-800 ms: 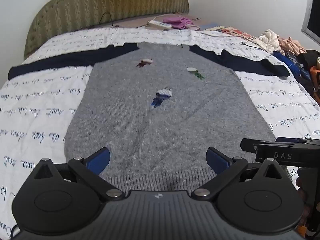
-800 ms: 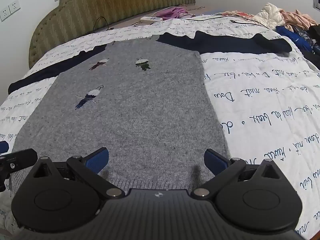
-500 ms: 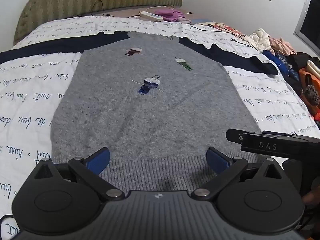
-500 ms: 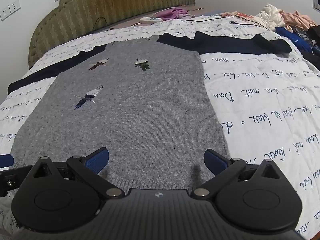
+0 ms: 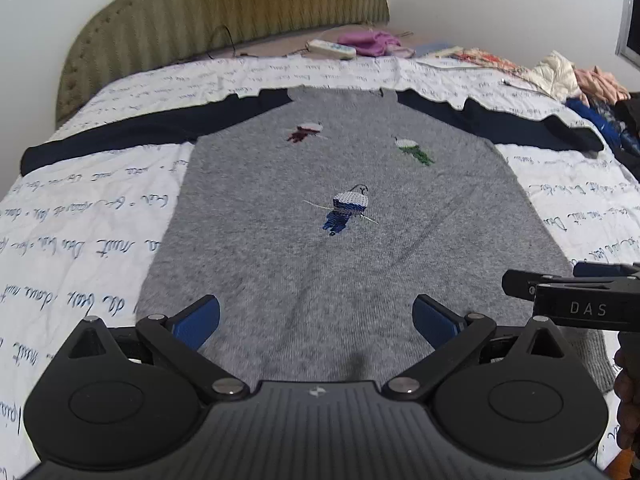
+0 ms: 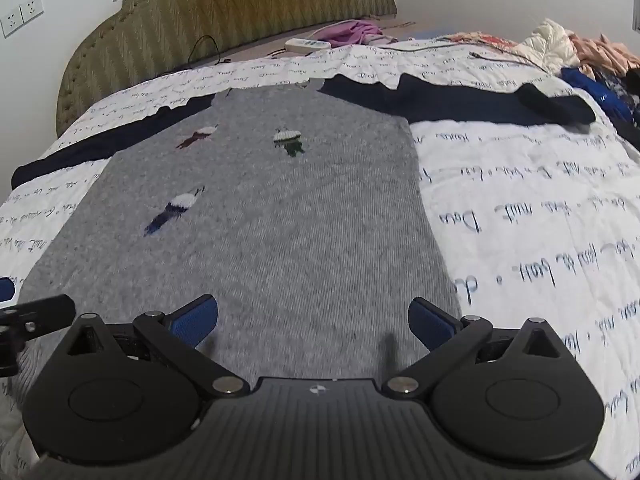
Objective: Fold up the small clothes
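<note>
A grey sweater [image 5: 360, 248] with navy sleeves and 3 small embroidered figures lies flat, front up, on a white bedspread [image 5: 80, 240] printed with script, its sleeves spread toward the padded headboard [image 5: 224, 12] and its hem nearest both cameras. The left gripper [image 5: 316, 318] hangs over the hem with its 2 blue-padded fingers spread wide and nothing between them, and the right gripper [image 6: 313, 318] is likewise spread wide and empty, low over the hem's right part. A heap of loose clothes [image 5: 576, 80] sits at the bed's far right edge.
</note>
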The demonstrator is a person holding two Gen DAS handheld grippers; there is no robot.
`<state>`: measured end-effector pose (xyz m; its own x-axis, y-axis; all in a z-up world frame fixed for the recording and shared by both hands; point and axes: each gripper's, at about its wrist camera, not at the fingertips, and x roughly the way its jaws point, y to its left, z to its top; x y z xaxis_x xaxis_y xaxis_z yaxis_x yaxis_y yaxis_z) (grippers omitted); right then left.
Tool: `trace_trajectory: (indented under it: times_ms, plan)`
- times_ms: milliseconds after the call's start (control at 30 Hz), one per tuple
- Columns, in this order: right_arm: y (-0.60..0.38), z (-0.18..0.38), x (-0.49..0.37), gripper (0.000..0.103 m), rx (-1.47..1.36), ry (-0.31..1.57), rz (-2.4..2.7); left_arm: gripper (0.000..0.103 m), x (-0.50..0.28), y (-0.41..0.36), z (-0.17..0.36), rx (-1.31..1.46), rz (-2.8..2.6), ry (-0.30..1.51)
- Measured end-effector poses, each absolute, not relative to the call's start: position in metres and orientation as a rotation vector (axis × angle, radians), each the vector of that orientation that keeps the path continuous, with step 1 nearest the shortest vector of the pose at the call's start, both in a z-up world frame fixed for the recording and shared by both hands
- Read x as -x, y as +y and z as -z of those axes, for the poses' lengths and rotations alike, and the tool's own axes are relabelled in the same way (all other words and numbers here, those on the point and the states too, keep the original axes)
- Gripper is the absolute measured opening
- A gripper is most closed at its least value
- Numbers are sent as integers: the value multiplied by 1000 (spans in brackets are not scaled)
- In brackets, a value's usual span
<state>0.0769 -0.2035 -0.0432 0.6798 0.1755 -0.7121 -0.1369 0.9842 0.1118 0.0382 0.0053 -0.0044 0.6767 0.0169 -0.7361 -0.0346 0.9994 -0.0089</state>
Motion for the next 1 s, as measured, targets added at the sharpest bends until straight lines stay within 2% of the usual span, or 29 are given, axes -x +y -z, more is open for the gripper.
trace_trajectory:
  times_ms: [1000]
  plan:
    - [-197, 55, -154, 103, 26, 811, -181, 103, -99, 19, 27, 68, -48, 886]
